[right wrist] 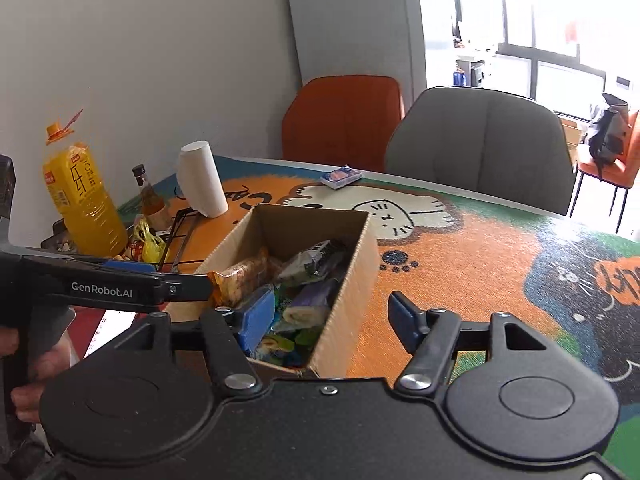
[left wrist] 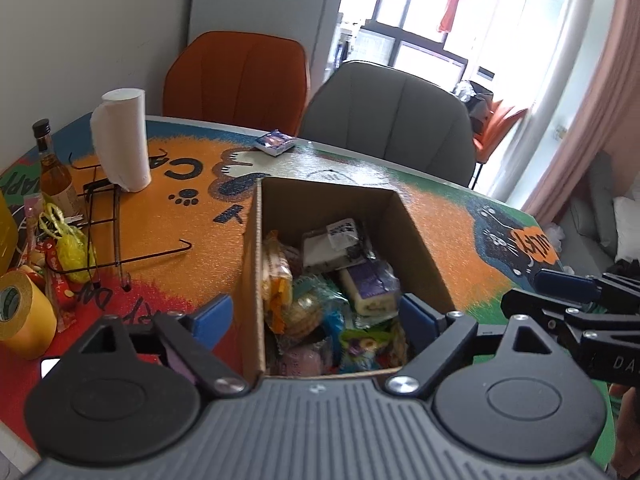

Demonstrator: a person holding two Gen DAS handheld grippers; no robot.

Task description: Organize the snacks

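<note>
An open cardboard box (left wrist: 332, 204) (right wrist: 352, 280) stands on the colourful cartoon table mat, holding several wrapped snacks (left wrist: 366, 282) (right wrist: 306, 300). My left gripper (left wrist: 316, 316) is open over the box's near left corner, one blue pad outside the left wall and one over the snacks, gripping nothing. My right gripper (right wrist: 330, 320) is open too, straddling the box's right wall with nothing pinched. Each gripper shows at the edge of the other's view. A small blue and white packet (left wrist: 275, 142) (right wrist: 341, 176) lies alone near the far table edge.
To the left stand a paper towel roll (left wrist: 122, 140), a glass bottle (left wrist: 54, 172), a black wire rack (left wrist: 104, 232), a tape roll (left wrist: 20, 316) and a big orange drink bottle (right wrist: 82, 200). An orange chair (left wrist: 236, 76) and a grey chair (left wrist: 388, 116) stand behind the table.
</note>
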